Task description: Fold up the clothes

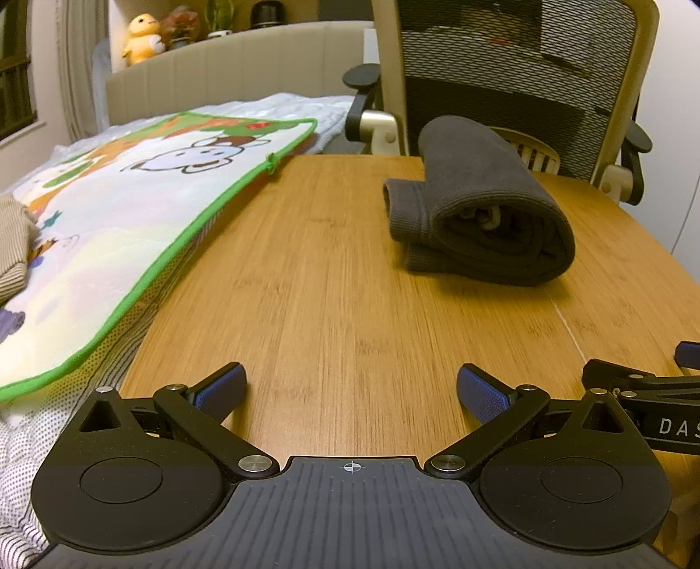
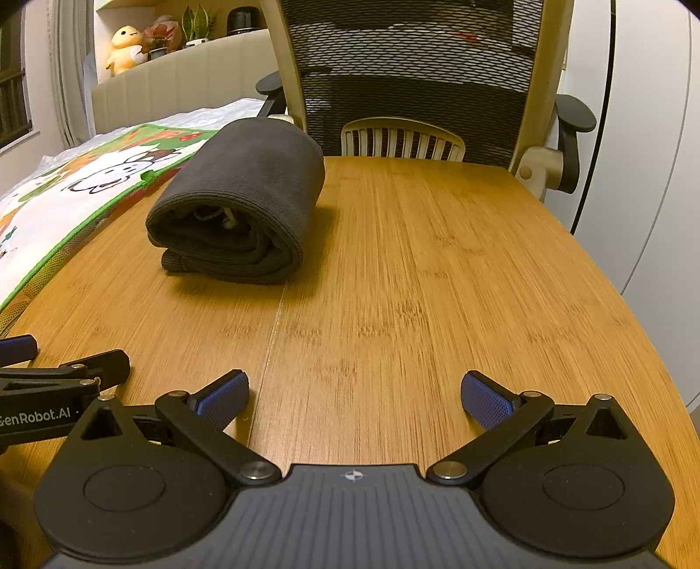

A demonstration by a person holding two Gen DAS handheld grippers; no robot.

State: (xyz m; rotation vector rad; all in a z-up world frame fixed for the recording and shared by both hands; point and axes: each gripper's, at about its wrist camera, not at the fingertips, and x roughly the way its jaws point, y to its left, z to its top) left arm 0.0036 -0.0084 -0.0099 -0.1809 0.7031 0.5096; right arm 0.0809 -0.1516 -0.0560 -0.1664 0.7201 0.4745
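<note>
A dark grey garment [image 1: 481, 205], folded into a thick bundle, lies on the wooden table [image 1: 332, 280] ahead and to the right of my left gripper [image 1: 352, 391]. In the right wrist view the same garment [image 2: 238, 201] lies ahead and to the left on the table [image 2: 437, 271]. My left gripper is open and empty, low over the table's near edge. My right gripper [image 2: 354, 396] is open and empty too, beside the left one. Both are well short of the garment.
A cartoon-print mat with a green border [image 1: 131, 219] overhangs the table's left edge from a bed. A striped beige cloth [image 1: 13, 245] lies at far left. A mesh office chair [image 2: 415, 79] stands behind the table's far edge. A yellow plush toy [image 1: 142, 37] sits on the headboard shelf.
</note>
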